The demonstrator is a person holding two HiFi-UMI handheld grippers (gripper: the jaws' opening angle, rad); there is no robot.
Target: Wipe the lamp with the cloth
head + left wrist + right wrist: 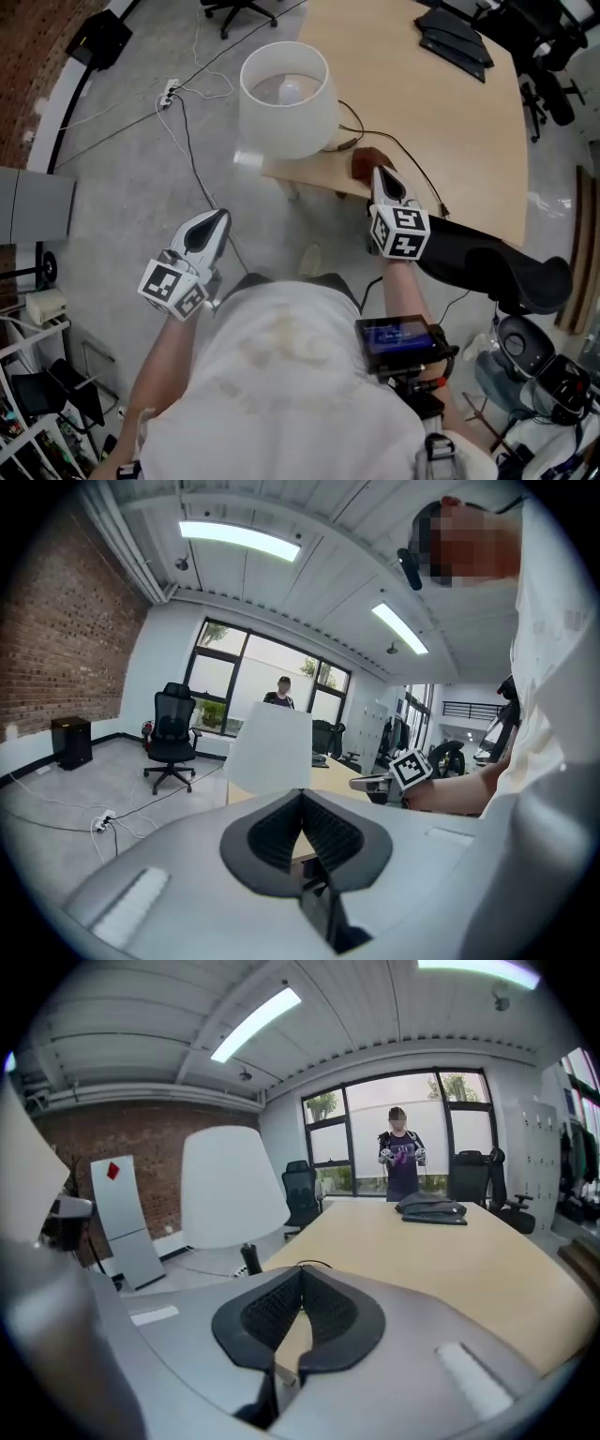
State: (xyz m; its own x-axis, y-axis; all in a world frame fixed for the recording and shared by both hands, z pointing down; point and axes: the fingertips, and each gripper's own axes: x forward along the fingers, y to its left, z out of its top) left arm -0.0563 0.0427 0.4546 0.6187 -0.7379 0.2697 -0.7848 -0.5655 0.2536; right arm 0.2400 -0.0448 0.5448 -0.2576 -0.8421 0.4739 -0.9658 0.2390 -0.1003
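Note:
A lamp with a white shade [284, 98] stands on the near left corner of the wooden table [441, 122]. A reddish-brown cloth [368, 159] lies on the table just right of the lamp's base. My right gripper [380, 172] hovers at the cloth's near edge, shut, with nothing between its pads [328, 1312]. In the right gripper view the shade [230, 1185] rises to the left. My left gripper [222, 217] is over the floor, left of the table and well apart from the lamp, also shut and empty. It faces the shade [270, 747].
Cables and a power strip [168, 94] run across the grey floor left of the table. Dark folded items [455, 42] lie at the table's far end. A black chair [497, 262] is close on my right. A person [401, 1162] stands by the far windows.

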